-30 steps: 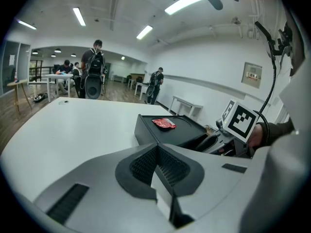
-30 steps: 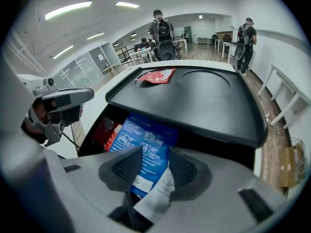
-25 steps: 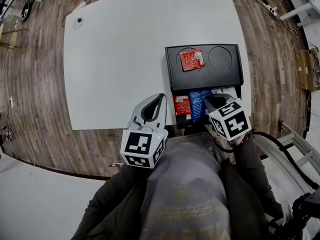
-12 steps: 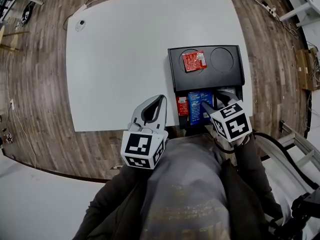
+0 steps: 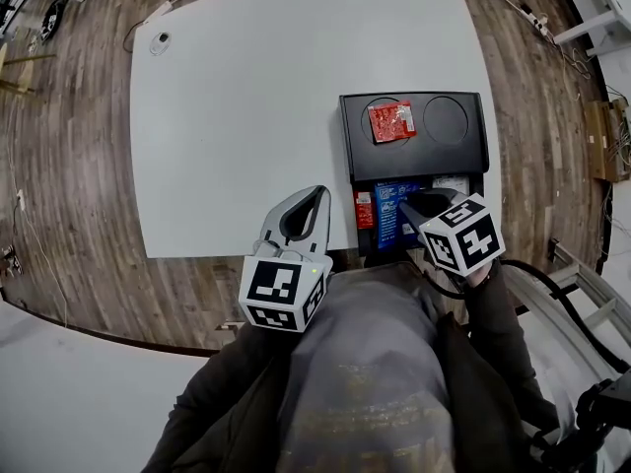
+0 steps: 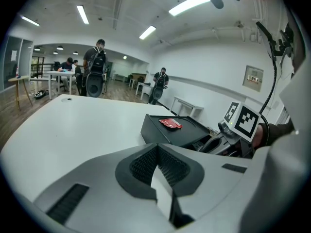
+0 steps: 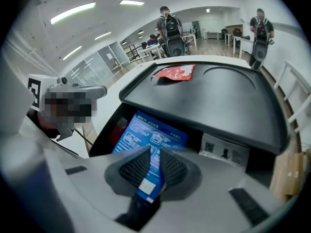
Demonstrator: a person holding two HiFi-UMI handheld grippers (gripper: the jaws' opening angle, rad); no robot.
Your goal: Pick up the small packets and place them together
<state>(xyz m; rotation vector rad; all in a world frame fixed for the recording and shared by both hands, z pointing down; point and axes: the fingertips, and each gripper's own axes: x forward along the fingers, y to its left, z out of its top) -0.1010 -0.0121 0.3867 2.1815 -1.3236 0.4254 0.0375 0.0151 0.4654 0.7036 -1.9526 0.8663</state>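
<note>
The left gripper [image 6: 157,147] hovers over the near edge of the white table [image 5: 237,116]. Its fingers are pressed together at the tips, with nothing between them.

The right gripper [image 7: 155,152] points steeply down into the open lower compartment of a black tray [image 5: 394,161]. Its fingers have just been closing and now stand narrow, clamped on the near end of the blue packet [image 7: 146,132], which runs between the pads and extends away from them into the compartment.

Just to the left of these fingers, beside the blue packet in the same compartment, lies the lower red packet [image 5: 365,208]. It is dim in the shadow. To the right of the fingers and a little beyond them sits a white packet [image 7: 223,149] with dark print, tucked under the tray's top deck.

Beyond the fingertips, on the flat top of the tray, the upper red packet [image 7: 174,72] rests over the left of two round recesses, well apart from the packets below.

Farther off, past the table, people [image 7: 171,30] with backpacks stand in the room.
</note>
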